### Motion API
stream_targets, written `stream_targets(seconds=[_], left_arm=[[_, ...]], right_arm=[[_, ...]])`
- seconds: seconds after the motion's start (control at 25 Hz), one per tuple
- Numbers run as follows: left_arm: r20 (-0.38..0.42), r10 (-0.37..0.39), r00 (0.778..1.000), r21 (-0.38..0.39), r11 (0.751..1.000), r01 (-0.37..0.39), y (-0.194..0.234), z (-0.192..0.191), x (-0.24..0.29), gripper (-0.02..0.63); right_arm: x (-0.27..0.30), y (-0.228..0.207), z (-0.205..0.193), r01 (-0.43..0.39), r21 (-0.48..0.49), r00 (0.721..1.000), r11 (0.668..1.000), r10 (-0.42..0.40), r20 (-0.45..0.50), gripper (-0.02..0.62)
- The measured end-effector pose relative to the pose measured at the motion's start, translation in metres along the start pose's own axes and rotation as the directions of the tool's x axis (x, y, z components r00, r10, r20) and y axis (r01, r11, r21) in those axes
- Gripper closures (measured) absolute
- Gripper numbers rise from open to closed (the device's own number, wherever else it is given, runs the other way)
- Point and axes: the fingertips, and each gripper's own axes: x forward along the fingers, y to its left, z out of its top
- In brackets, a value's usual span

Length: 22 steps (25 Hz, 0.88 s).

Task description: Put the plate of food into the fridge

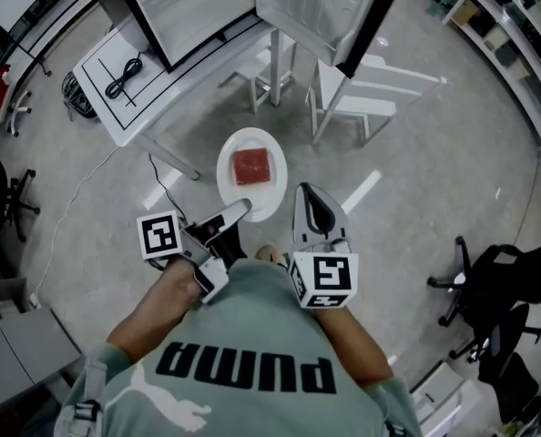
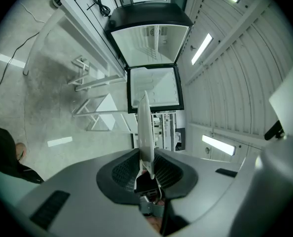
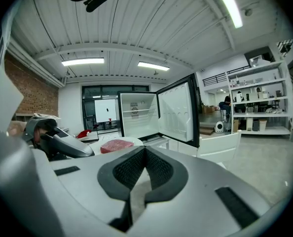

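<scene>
- My left tool [image 1: 236, 212] pinches the near rim of the white plate [image 1: 229, 178]. The plate hangs in the air above the floor, with the red slab of food [image 1: 251, 167] in its middle.
- My right tool [image 1: 314, 209] is pressed together with nothing in it, just beside the plate's near right rim.
- The fridge [image 3: 135, 113] stands open ahead, its door [image 3: 177, 113] swung to the right. I judge this to be the carry toward it.
- One pinch on the rim bears the whole load, so I'd keep the plate level and move smoothly. I'd steer between the white chairs [image 1: 366, 94] and the surface [image 1: 116, 76] with the cable.
- Sliding the right tool under the rim would steady things before the shelf.
- I cannot tell whether the right tool touches the plate.
- The head view cuts the fridge shelves off at its top edge.
- The left gripper view shows the plate only edge-on, so the food is hidden there and the depth of the pads' bite is unclear.
</scene>
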Motion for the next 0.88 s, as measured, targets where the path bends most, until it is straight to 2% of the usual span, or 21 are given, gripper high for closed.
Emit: stream_targets(seconds=[0.48, 0.88], left_arm=[[-0.012, 0.006, 1.0, 0.001, 1.0, -0.006, 0.002, 0.007, 0.013, 0.532], [-0.064, -0.007, 0.998, -0.013, 1.0, 0.006, 0.003, 0.056, 0.047, 0.532]], right_arm=[[0.007, -0.015, -0.005, 0.016, 0.016, 1.0, 1.0, -0.016, -0.005, 0.591], [0.056, -0.032, 0.004, 0.066, 0.021, 0.997, 0.998, -0.065, -0.033, 0.591]])
